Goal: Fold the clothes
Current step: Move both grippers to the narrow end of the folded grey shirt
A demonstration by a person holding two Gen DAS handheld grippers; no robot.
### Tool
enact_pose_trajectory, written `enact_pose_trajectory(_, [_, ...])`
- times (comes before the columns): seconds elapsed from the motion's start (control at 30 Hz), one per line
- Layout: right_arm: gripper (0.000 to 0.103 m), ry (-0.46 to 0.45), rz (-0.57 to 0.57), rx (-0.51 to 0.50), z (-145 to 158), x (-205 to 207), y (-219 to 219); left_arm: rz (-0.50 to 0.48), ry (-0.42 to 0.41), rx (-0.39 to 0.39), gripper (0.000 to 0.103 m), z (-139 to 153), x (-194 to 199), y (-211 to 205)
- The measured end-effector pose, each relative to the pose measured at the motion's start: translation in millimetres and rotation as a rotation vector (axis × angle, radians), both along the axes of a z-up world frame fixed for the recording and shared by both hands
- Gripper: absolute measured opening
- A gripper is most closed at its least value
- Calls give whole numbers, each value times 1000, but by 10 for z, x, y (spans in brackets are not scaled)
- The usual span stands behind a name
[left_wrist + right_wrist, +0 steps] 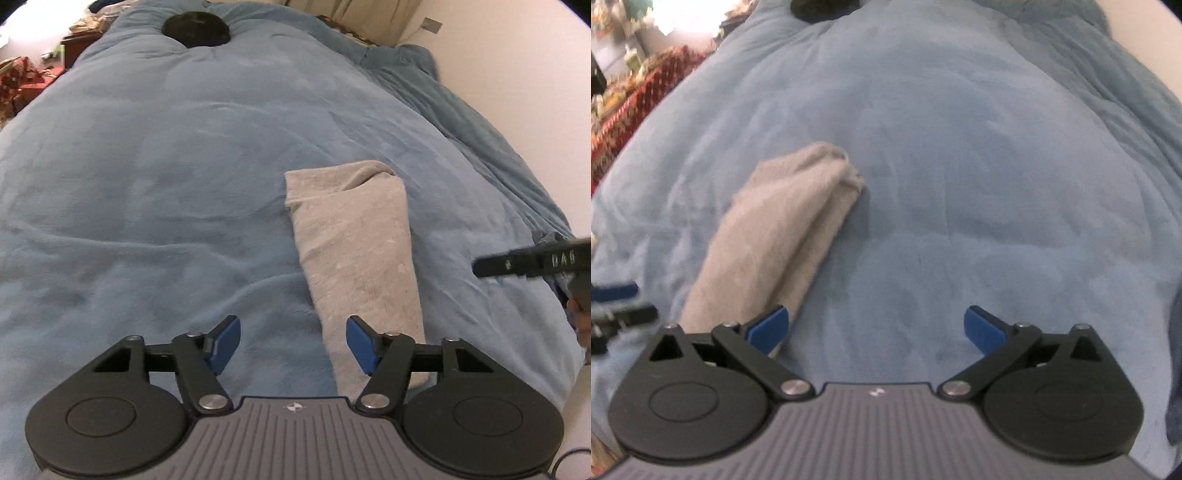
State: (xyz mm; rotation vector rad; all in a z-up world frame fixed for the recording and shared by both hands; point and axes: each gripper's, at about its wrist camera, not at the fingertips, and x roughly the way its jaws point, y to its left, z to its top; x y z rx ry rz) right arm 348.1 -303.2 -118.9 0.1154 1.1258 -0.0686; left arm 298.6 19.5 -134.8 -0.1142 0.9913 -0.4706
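Observation:
A grey garment (358,251), folded into a long narrow strip, lies on the blue blanket (147,184) that covers the bed. My left gripper (293,328) hovers open at the strip's near end. Its right pad is over the cloth, its left pad is over bare blanket, and neither presses on anything. In the right wrist view the same garment (783,229) runs up to the left. My right gripper (876,317) stands wide open with only blanket between its fingers, its left pad beside the strip's near end. A black finger (517,262) of the right gripper shows at the left wrist view's right edge.
A dark round object (195,29) rests at the far end of the bed. A pale wall (517,74) runs along the right side, with bunched blanket (461,110) against it. A red patterned cloth (646,99) and clutter lie off the left side.

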Motion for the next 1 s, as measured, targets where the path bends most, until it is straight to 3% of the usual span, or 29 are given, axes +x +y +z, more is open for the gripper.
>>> enact_pose_trajectory(0.03, [102, 16, 23, 23, 12, 73, -6, 0, 2, 2, 42, 9, 12, -7])
enact_pose_trajectory(0.17, [91, -9, -1, 124, 48, 216, -71, 16, 17, 32, 26, -20, 115, -47])
enact_pose_trajectory(0.23, [87, -29, -34, 133, 70, 271, -77, 28, 23, 48, 25, -32, 170, -60])
enact_pose_trajectory(0.4, [86, -76, -156, 25, 146, 368, -23, 64, 28, 43, 25, 15, 377, -42])
enact_pose_trajectory(0.47, [75, -90, -137, 11, 178, 442, 0, 69, 28, 42, 25, 39, 474, -52])
enact_pose_trajectory(0.53, [49, -82, -92, 57, 181, 536, 10, 75, 31, 34, 25, 55, 588, -67])
enact_pose_trajectory(0.57, [29, -68, -84, 89, 168, 590, 9, 83, 43, 19, 25, 45, 667, -65])
enact_pose_trajectory(0.6, [19, -57, -78, 119, 153, 644, 6, 91, 54, 5, 25, 35, 746, -64])
enact_pose_trajectory(0.83, [19, -64, -158, 301, -33, 978, -158, 121, 191, -148, 25, -155, 1186, -57])
enact_pose_trajectory(1.0, [23, -27, -206, 335, -279, 1177, -248, 136, 239, -196, 25, -275, 1272, -87])
